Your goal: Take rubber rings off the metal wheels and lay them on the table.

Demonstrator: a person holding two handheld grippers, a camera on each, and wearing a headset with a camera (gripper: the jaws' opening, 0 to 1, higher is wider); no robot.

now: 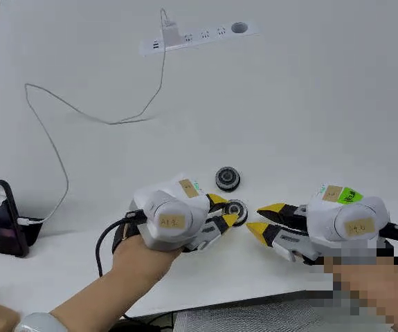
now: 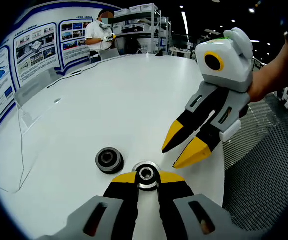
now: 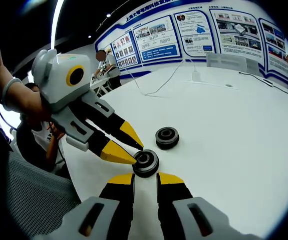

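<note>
**Near wheel pinned, right claw poised beside it**

The near wheel (image 1: 237, 209) lies flat on the table (image 1: 309, 104), close to the edge nearest the person. The left gripper (image 1: 225, 210) is closed narrowly across it, one yellow tip on each side in the left gripper view. I judge this is to stop it sliding or turning while a ring is worked off. Whether a ring sits on this rim is hard to tell: it looks dark from one side and bright from the other.

The right gripper (image 1: 253, 218) points at the wheel from the opposite side, just beside it and not touching. Its jaws are a little apart with nothing between them, probably placed to nip the ring's edge. The far wheel (image 1: 228, 178) sits just beyond, apart from both claws, and its dark outer band is probably a rubber ring (image 3: 167, 146).

Bare table spreads wide beyond and to the right, which leaves good room for laying rings down. The near edge runs close behind both grippers, so a pull toward the person could carry a ring off the table. The cable (image 1: 46, 138) and power strip (image 1: 199, 36) lie well away.
</note>
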